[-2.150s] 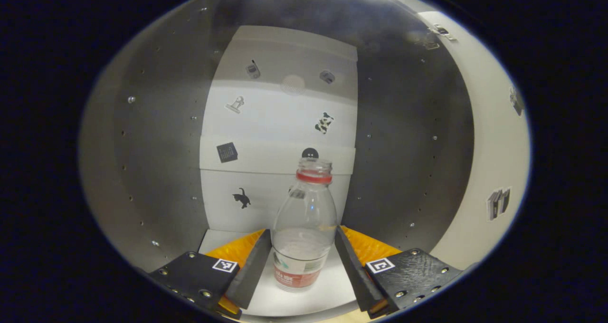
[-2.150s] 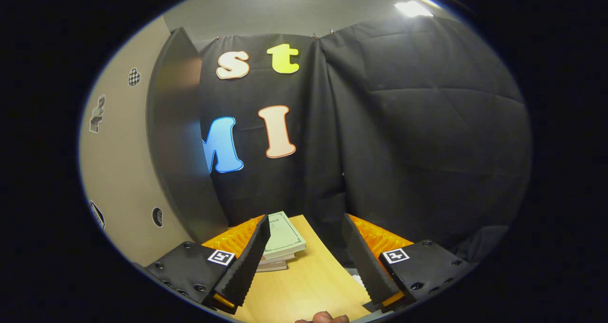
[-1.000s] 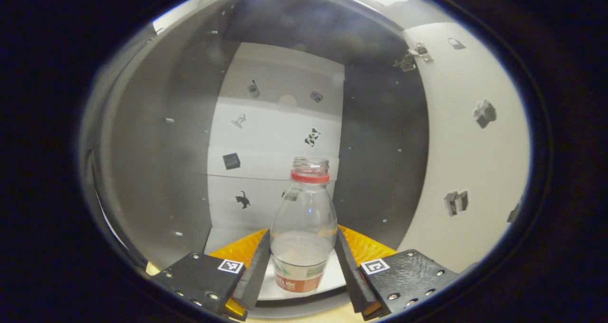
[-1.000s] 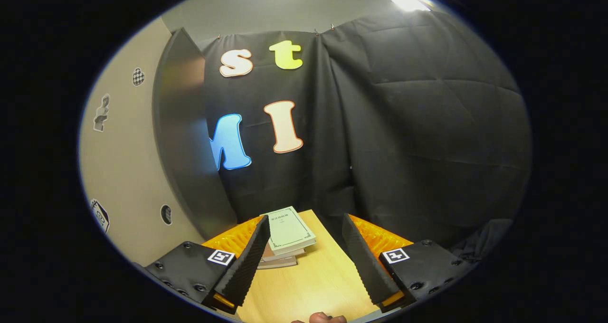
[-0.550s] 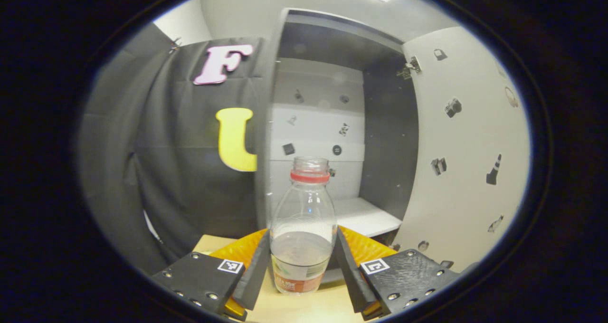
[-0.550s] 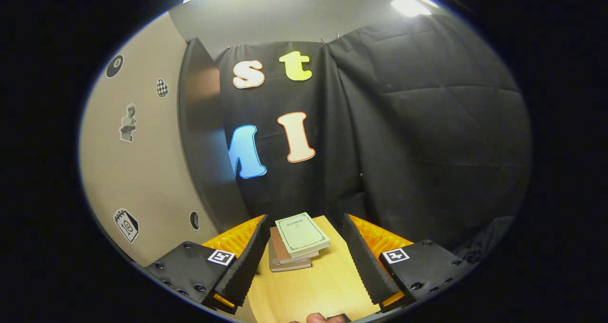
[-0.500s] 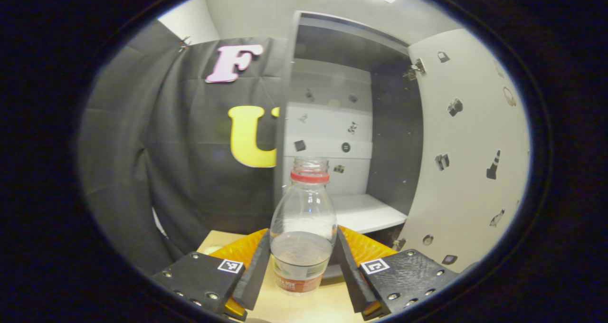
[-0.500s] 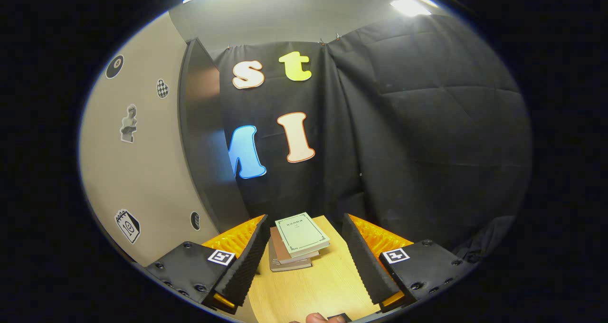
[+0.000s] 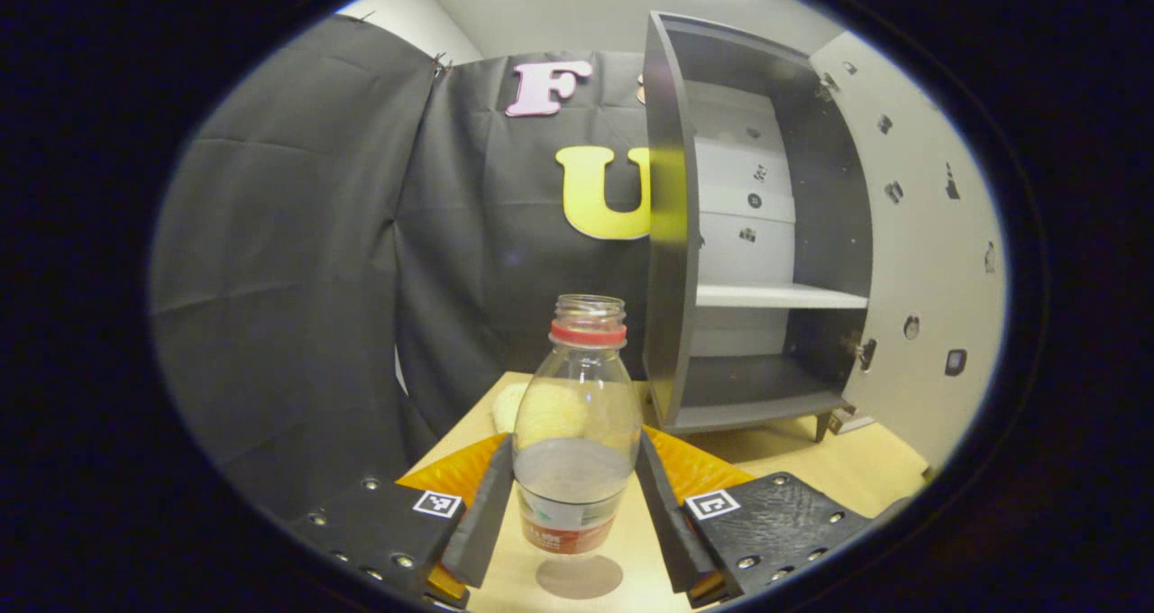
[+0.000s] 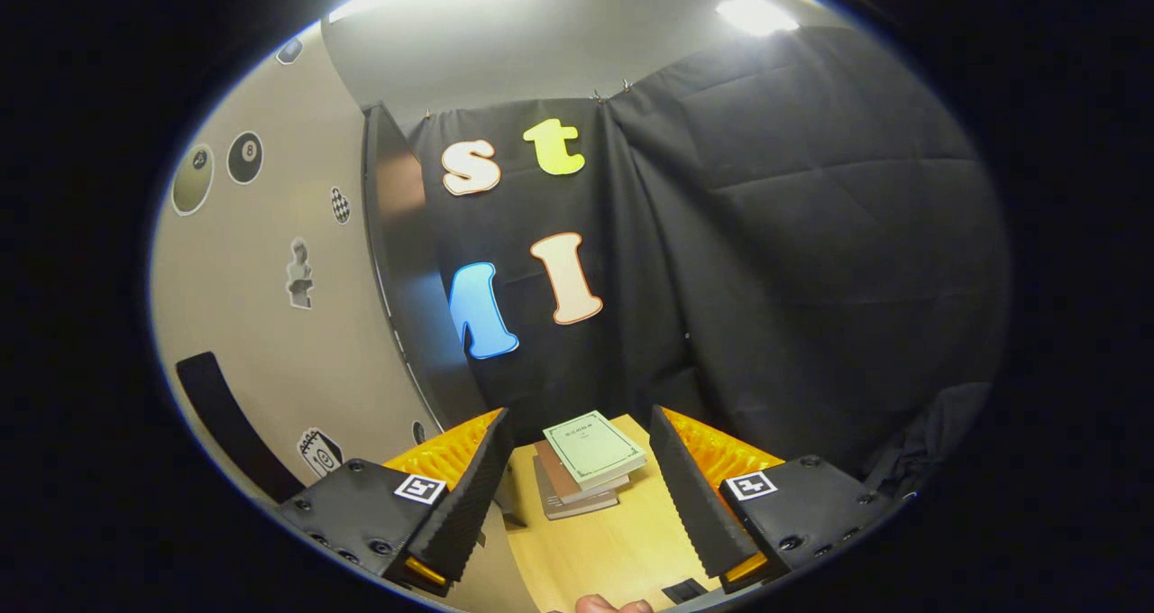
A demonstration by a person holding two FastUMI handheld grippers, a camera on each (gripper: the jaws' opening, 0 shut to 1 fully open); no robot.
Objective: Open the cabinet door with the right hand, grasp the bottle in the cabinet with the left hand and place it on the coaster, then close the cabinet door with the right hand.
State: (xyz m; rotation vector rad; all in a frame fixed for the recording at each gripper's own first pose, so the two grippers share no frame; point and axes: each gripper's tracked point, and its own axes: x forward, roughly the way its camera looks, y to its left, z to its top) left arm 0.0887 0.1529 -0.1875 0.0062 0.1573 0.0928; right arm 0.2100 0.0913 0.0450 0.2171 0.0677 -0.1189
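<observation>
Above the table (image 9: pixel 865 469): bottle (image 9: pixel 574 433), clamped between left gripper (image 9: pixel 574 514) fingers. Right gripper (image 10: pixel 577 487): jaws apart, empty. Cabinet (image 9: pixel 766 234) open.

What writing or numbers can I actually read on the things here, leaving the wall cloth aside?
"8": on the ball sticker on the cabinet door.
Label on the bottle: too blurred to read.
Cover of the top book: print too small to read.

Bright ceiling glare, dim booth, strong fisheye bending edges.
</observation>
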